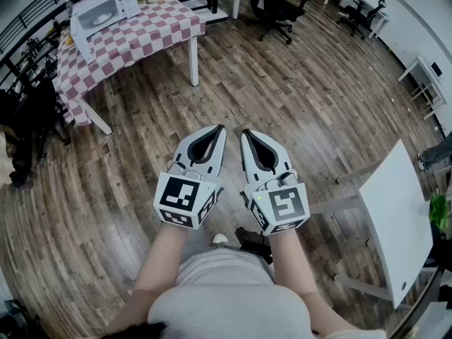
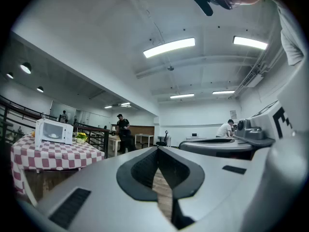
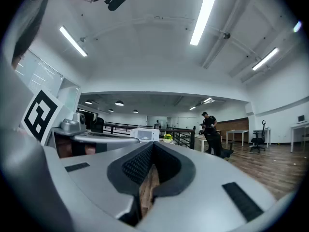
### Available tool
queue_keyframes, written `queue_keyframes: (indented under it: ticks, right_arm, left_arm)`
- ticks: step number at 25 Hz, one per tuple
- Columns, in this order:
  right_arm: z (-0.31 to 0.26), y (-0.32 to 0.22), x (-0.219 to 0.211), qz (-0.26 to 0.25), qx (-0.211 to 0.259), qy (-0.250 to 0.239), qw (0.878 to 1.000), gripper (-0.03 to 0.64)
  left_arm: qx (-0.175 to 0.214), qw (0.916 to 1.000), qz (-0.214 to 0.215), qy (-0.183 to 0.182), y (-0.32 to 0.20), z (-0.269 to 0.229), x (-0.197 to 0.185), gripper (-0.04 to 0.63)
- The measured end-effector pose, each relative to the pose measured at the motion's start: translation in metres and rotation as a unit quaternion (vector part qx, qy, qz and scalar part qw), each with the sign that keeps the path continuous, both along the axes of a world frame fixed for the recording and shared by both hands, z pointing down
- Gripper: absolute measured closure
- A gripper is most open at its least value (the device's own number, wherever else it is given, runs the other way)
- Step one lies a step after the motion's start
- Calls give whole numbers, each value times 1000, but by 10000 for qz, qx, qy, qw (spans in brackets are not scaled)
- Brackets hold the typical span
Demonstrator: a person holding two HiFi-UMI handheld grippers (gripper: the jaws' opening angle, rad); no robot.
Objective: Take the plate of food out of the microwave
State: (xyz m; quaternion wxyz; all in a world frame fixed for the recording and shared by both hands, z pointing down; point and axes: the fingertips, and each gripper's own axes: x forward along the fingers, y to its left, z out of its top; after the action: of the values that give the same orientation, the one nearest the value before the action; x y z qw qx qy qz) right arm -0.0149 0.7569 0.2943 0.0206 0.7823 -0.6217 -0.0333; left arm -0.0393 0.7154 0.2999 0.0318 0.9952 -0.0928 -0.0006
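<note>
Plate (image 2: 53, 136): 1, white, round, inside microwave (image 1: 106, 7), seen thru door window; food not clear.
Microwave: 1, white box, on table w/ red-white check cloth (image 1: 145, 34), well apart from grippers.
Left gripper (image 1: 216, 134): clenched, tips meet, holds nothing.
Right gripper (image 1: 248, 137): same, clenched, holds nothing.
Floor (image 1: 296, 83): wood planks.

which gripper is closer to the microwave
Left. The left gripper is on the side toward the microwave; the right gripper sits beside it, farther off. Both are far away.
</note>
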Motion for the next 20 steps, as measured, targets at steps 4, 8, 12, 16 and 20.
queue_keyframes:
  ticks: [4, 8, 12, 16, 20]
  right_arm:
    - [2, -15, 4, 63, -17, -13, 10000, 594]
    - [3, -38, 8, 74, -95, 4, 9999, 594]
    - [3, -64, 15, 159, 35, -8, 9999, 594]
    - [4, -102, 15, 75, 25, -33, 10000, 594]
    - [2, -148, 13, -66, -49, 29, 10000, 594]
  left_arm:
    - [-17, 10000, 26, -28, -16, 1, 2, 592]
    - [-22, 10000, 5, -21, -41, 0, 6, 592]
    - [-23, 10000, 23, -21, -69, 4, 9, 592]
    - [-46, 10000, -43, 11, -107, 5, 11, 592]
    - [-54, 9998, -182, 54, -153, -1, 10, 593]
